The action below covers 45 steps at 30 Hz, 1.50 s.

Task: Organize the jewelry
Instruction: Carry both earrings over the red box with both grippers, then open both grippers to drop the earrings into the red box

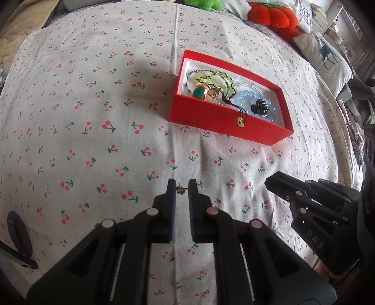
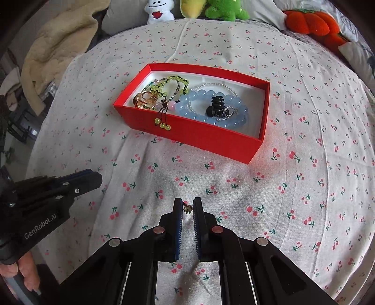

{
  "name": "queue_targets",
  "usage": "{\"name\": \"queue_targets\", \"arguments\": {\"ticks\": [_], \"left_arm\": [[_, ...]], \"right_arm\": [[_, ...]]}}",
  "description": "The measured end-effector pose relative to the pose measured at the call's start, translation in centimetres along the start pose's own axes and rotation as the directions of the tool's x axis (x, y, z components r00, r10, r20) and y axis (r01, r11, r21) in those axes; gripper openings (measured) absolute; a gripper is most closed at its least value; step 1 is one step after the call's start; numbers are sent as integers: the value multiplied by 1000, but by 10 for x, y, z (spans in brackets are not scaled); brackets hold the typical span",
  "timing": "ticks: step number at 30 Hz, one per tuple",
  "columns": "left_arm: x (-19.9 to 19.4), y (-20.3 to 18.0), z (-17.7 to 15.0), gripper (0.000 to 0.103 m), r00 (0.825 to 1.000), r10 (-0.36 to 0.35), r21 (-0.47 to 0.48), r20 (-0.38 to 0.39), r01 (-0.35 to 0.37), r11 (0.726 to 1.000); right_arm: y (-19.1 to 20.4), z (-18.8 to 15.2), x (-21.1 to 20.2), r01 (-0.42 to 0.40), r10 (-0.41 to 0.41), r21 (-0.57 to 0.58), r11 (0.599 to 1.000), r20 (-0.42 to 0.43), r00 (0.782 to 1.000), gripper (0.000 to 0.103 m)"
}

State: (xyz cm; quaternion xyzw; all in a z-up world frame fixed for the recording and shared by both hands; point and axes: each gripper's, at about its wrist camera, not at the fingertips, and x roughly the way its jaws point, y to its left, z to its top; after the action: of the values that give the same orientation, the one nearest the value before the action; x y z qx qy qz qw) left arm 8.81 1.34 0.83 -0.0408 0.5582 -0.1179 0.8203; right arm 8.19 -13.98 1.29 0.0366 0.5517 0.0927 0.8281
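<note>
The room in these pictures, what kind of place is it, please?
Most likely a bedroom, with the work done on a bed. A cherry-print sheet covers a soft, creased surface, plush toys and a deer-print pillow line its far edge, and a beige blanket lies bunched beside it.

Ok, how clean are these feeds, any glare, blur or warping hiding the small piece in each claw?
Left wrist view: sharp, heavy fisheye bowing of the bedsheet, small stud clear in the left claw. Right wrist view: also sharp, red glow spilling from the red box, earring readable in the right claw; corners vignetted.
</note>
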Motion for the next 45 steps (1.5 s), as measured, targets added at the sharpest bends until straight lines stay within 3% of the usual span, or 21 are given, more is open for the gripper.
{"name": "queue_targets", "arguments": {"ticks": [8,17,25,30,44,45], "left_arm": [[-22,-9,12,12,990,-57,42,128,52,998],[-43,-26,27,12,947,-79,111,310,46,993],[-30,-27,47,12,923,-85,93,377,53,994],[-11,-26,62,12,924,-80,47,373,68,997],[37,-34,83,12,942,-12,26,335,3,1000],[39,-34,83,15,943,-7,28,333,-3,1000]], "right_arm": [[-9,9,-22,-47,41,41,998,130,991,9],[-27,30,-57,-93,55,102,990,330,942,9],[-45,45,-50,-122,57,147,982,382,922,9],[-53,54,-34,-131,58,169,977,380,923,9],[-66,72,11,-100,37,178,979,327,944,9],[-67,72,12,-96,35,177,980,325,945,9]]}}
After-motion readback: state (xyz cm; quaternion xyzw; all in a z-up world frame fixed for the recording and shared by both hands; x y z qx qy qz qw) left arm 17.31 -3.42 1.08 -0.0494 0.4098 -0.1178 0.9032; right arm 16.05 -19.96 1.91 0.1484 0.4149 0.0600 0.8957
